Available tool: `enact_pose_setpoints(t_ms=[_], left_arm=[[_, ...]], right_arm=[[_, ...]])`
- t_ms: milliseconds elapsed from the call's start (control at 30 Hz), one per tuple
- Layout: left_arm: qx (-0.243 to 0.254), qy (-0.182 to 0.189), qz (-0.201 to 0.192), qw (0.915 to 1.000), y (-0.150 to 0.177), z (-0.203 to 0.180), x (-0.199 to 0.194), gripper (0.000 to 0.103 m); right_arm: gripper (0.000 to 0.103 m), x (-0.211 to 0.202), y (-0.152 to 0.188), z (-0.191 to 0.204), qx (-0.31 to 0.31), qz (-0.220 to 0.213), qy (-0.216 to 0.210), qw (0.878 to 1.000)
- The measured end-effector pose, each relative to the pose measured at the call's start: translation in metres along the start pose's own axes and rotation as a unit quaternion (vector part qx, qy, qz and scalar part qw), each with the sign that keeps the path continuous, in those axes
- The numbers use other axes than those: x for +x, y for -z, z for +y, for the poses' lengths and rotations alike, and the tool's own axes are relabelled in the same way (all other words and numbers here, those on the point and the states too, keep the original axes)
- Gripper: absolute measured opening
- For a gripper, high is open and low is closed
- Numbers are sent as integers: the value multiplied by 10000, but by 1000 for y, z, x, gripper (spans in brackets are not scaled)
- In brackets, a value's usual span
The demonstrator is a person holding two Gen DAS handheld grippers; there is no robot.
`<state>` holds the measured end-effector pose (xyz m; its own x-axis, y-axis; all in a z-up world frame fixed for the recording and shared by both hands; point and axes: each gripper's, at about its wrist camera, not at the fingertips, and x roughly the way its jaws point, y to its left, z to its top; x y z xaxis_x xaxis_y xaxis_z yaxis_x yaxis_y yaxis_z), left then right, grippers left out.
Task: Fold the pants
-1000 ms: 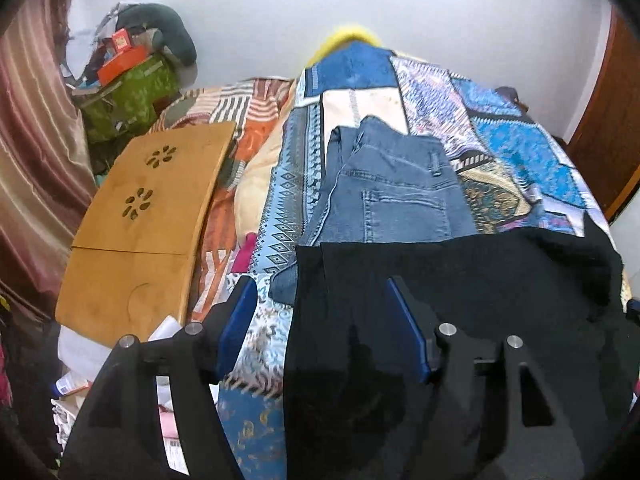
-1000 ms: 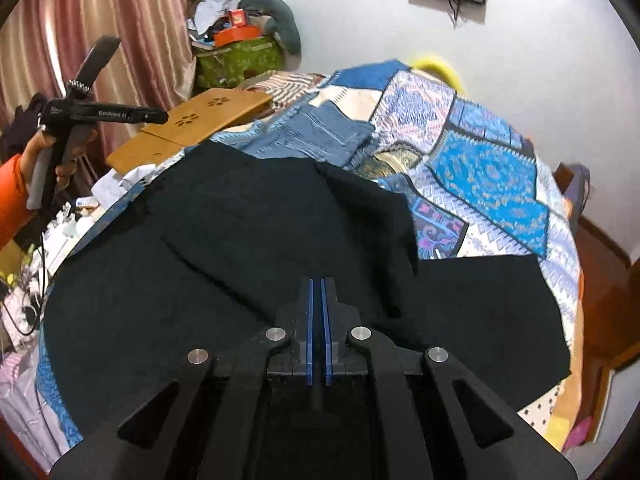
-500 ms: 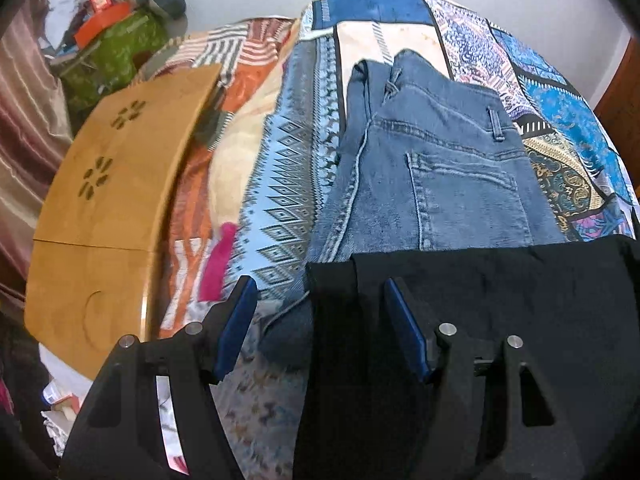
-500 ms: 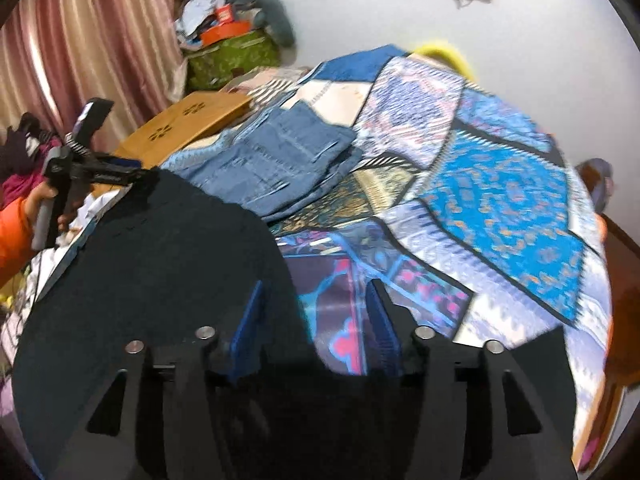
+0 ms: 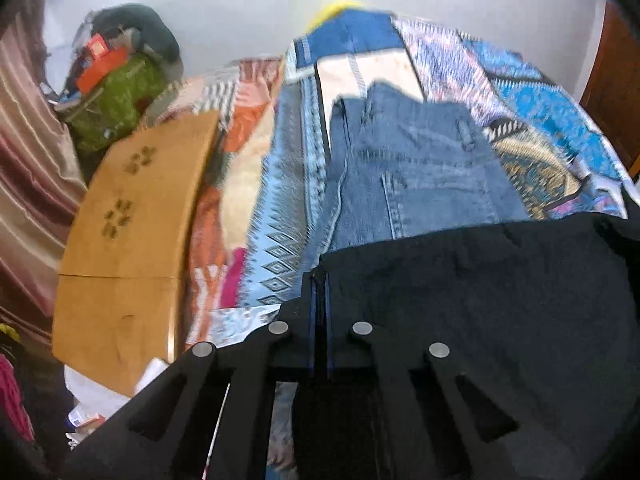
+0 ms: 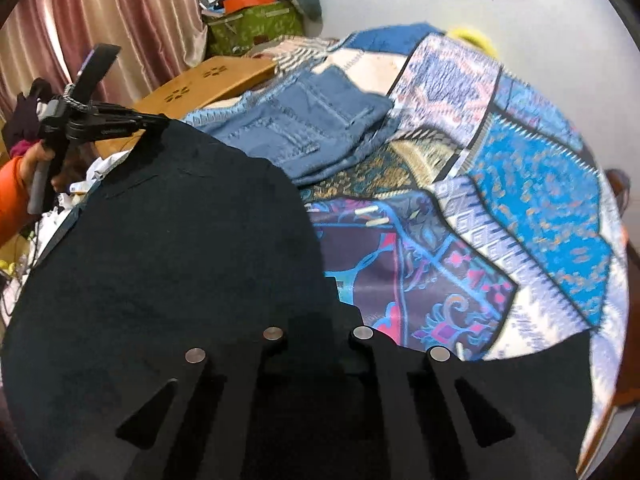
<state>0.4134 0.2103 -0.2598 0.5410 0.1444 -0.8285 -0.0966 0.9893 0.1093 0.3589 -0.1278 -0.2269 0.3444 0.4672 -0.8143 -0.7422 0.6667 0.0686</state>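
Left gripper (image 5: 319, 280) clamped on black pants (image 5: 480, 300) corner, fingers together

The left gripper (image 5: 320, 280), open half a second earlier, closed on the corner of the black pants (image 5: 500, 300) at frame centre. The right gripper (image 6: 320, 320) also closed on the pants.

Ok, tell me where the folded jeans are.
The folded jeans lie on the patchwork bedspread, just beyond the black pants, right of the wooden lap desk in the left wrist view.
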Motion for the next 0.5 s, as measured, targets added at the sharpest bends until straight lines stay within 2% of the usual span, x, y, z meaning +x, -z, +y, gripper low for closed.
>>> enact_pose_setpoints(t_ms=[200,500], left_arm=[[117,-46,-523,9986,18,3,-82,2],[264,-180,-893,9955,96,2,-184,2]], right_arm=[[4,-53,7,13,57,-362,120,9993],[4,-122,44,66,7,-625,179,9979]])
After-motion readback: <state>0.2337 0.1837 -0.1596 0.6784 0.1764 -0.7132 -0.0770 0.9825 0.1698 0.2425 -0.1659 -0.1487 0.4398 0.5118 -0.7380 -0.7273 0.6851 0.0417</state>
